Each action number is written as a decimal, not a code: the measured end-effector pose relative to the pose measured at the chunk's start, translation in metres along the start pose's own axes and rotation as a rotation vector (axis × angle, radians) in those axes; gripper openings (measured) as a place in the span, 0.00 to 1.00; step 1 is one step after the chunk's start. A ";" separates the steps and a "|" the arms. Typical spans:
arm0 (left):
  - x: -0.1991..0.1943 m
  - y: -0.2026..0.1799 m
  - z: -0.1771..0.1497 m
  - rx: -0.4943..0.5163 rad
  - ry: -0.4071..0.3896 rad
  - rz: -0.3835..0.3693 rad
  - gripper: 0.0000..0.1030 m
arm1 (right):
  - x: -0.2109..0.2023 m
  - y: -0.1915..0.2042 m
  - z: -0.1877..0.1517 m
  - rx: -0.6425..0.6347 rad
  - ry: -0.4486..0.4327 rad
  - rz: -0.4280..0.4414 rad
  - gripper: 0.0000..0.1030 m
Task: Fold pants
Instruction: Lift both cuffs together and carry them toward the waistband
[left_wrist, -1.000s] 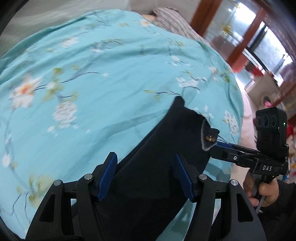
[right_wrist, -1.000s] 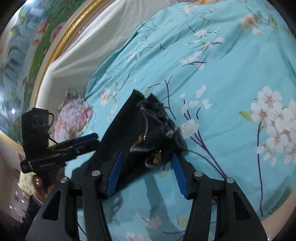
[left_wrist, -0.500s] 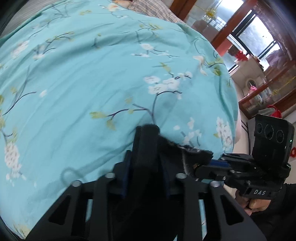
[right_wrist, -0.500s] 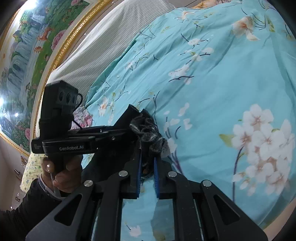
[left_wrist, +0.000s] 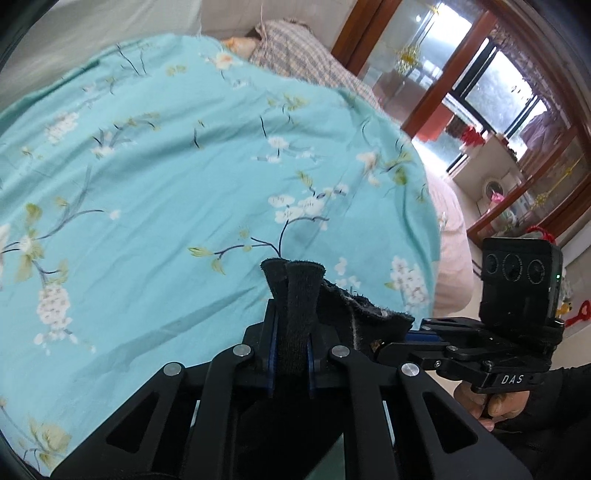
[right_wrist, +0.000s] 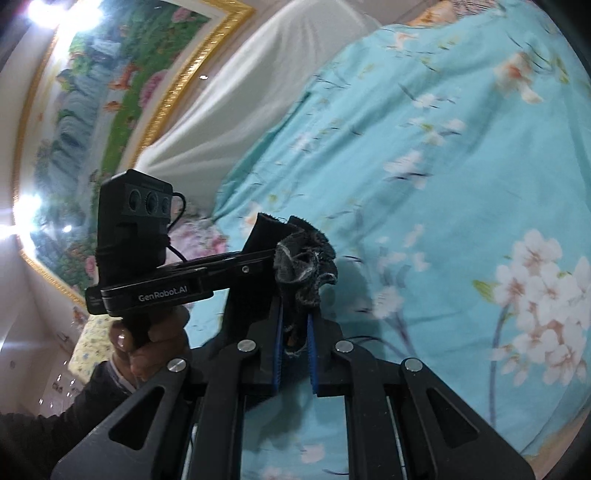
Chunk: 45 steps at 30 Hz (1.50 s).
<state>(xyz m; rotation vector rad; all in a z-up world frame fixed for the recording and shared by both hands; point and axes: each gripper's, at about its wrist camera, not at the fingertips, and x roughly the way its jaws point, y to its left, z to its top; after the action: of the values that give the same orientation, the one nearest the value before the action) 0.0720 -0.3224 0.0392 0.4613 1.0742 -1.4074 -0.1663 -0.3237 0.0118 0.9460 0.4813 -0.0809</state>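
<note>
Pants (left_wrist: 295, 295) pinched by both grippers above bedspread (left_wrist: 147, 184).

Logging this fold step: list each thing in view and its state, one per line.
left tongs: shut on black pants.
right tongs: shut on black pants.
black pants: bunched edge pinched by both tongs, raised off the bed.
floral bedspread: spread out, lightly creased.
</note>
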 end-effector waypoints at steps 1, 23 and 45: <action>-0.008 -0.001 -0.002 0.000 -0.014 0.004 0.10 | 0.000 0.005 0.000 -0.008 0.001 0.016 0.12; -0.146 0.060 -0.126 -0.232 -0.270 0.060 0.09 | 0.084 0.118 -0.039 -0.166 0.209 0.295 0.12; -0.136 0.122 -0.242 -0.502 -0.303 0.104 0.09 | 0.169 0.124 -0.102 -0.198 0.475 0.252 0.14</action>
<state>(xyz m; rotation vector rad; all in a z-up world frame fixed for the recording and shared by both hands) 0.1311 -0.0283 -0.0079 -0.0595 1.0869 -1.0260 -0.0179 -0.1456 -0.0164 0.8218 0.7871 0.4215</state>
